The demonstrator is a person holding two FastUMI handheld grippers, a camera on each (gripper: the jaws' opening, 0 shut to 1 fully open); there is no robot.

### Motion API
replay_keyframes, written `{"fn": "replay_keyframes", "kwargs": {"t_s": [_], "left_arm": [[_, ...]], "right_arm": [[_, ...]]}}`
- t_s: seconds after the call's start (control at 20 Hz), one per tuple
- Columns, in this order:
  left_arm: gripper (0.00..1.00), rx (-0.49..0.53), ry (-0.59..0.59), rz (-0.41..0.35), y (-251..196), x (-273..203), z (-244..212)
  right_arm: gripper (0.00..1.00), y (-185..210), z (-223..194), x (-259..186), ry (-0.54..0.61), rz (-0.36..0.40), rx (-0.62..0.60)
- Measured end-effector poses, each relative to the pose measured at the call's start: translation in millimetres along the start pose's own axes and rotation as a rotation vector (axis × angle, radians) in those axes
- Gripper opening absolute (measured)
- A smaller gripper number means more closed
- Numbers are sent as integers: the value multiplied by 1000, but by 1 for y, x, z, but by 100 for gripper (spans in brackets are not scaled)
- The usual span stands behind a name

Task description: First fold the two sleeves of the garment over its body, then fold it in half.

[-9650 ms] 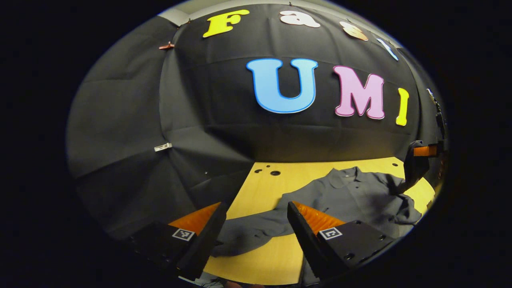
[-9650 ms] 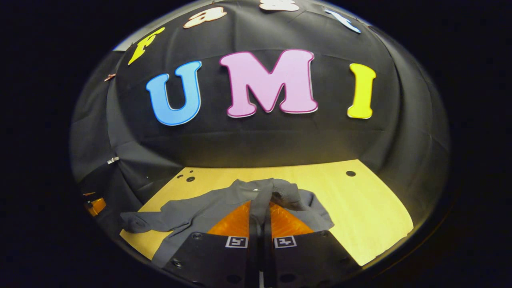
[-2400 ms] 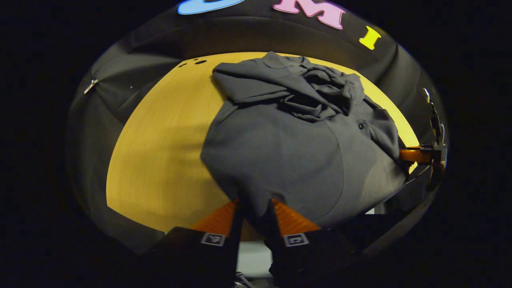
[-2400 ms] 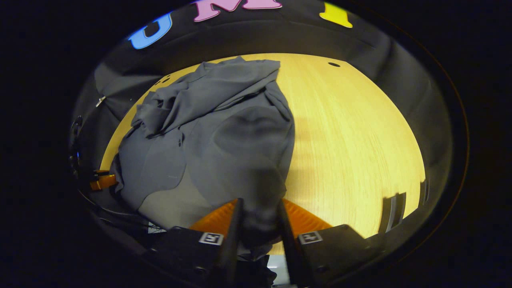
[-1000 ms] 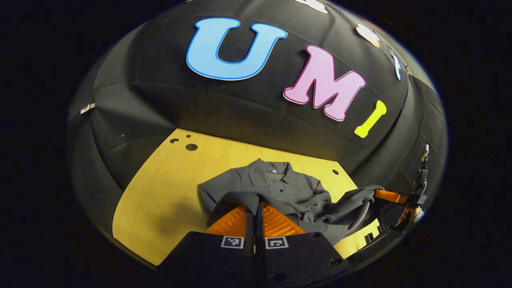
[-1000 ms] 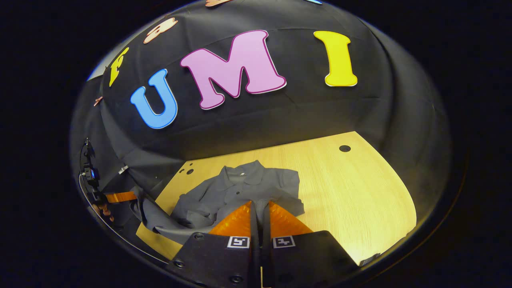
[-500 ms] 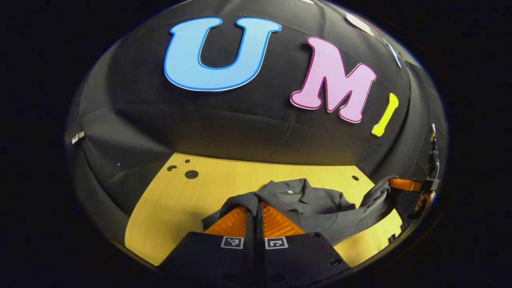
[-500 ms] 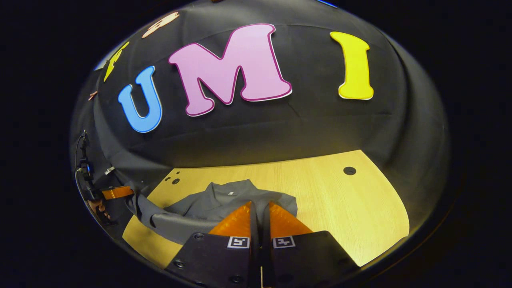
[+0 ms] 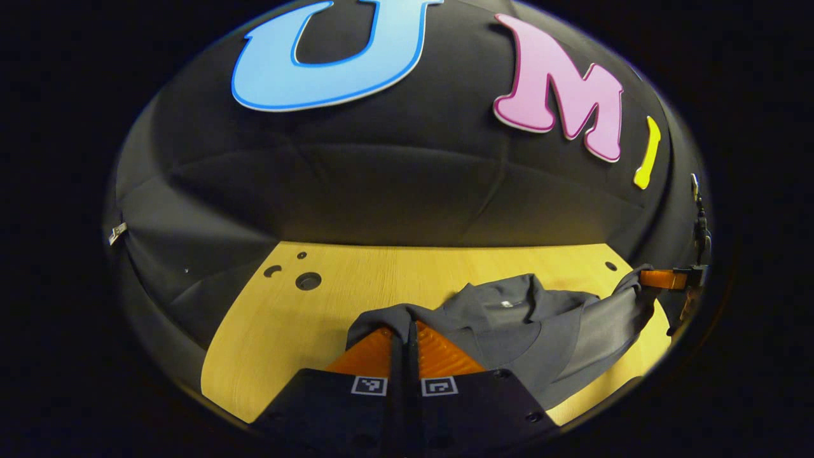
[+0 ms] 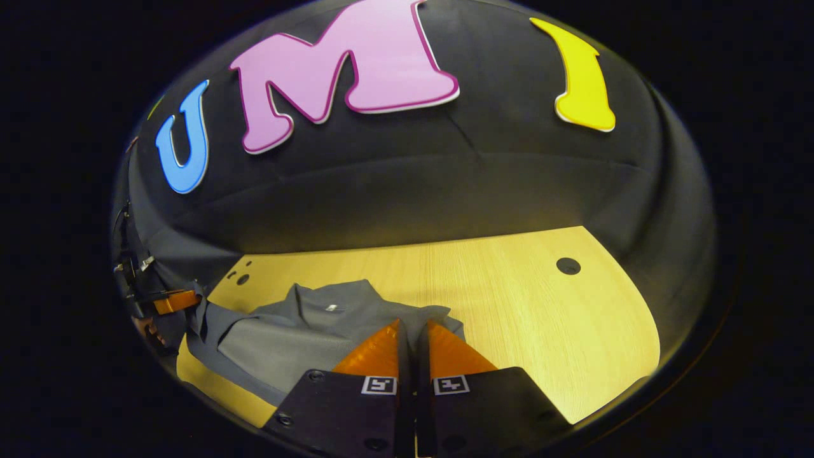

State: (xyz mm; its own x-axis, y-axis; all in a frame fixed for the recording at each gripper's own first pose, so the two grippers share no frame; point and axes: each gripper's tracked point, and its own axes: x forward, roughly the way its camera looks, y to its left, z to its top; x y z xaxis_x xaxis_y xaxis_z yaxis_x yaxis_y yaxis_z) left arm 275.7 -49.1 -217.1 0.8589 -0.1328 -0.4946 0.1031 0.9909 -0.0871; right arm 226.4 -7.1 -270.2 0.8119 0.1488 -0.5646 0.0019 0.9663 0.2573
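1. The grey shirt lies low and right of centre in the left gripper view, its hem lifted toward the collar.
2. Left gripper, bottom centre, is clamped on the hem.
3. Right gripper pinches the hem's other corner.
4. The table lies beneath.

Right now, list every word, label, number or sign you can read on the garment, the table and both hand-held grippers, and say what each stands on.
White tag in the collar of the dark grey collared shirt: too small to read.
Black-and-white square markers on the left hand-held gripper: coded patterns, no letters or digits.
Square markers on the right hand-held gripper: the same.
Light wooden table: no text.
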Motion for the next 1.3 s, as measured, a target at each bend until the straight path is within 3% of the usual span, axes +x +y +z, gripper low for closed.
{"fn": "replay_keyframes", "kwargs": {"t_s": [0.25,0.55,0.8,0.85,0.9,0.95,1.0,1.15,1.25,1.3], "left_arm": [[5,-1,53,30,2,36,-23],[5,99,124,66,-2,66,-57],[6,100,196,78,-2,77,-84],[5,105,196,79,-2,78,-85],[5,111,197,80,-2,79,-85],[5,115,200,81,-2,80,-87],[6,119,202,86,-2,81,-87],[17,120,202,106,0,78,-86],[28,114,194,104,-1,75,-82],[35,108,190,96,-3,72,-80]], "right_arm": [[6,-13,-30,35,59,-2,-47],[6,-23,-56,62,108,-26,-91],[9,-24,-68,73,132,-44,-68],[1,-25,-68,74,129,-48,-66],[13,-26,-70,75,130,-58,-68],[15,-28,-70,74,131,-62,-70],[24,-29,-69,74,130,-68,-74],[48,-32,-66,68,130,-76,-74],[52,-31,-61,63,124,-73,-54],[47,-30,-58,60,113,-76,-47]]}}
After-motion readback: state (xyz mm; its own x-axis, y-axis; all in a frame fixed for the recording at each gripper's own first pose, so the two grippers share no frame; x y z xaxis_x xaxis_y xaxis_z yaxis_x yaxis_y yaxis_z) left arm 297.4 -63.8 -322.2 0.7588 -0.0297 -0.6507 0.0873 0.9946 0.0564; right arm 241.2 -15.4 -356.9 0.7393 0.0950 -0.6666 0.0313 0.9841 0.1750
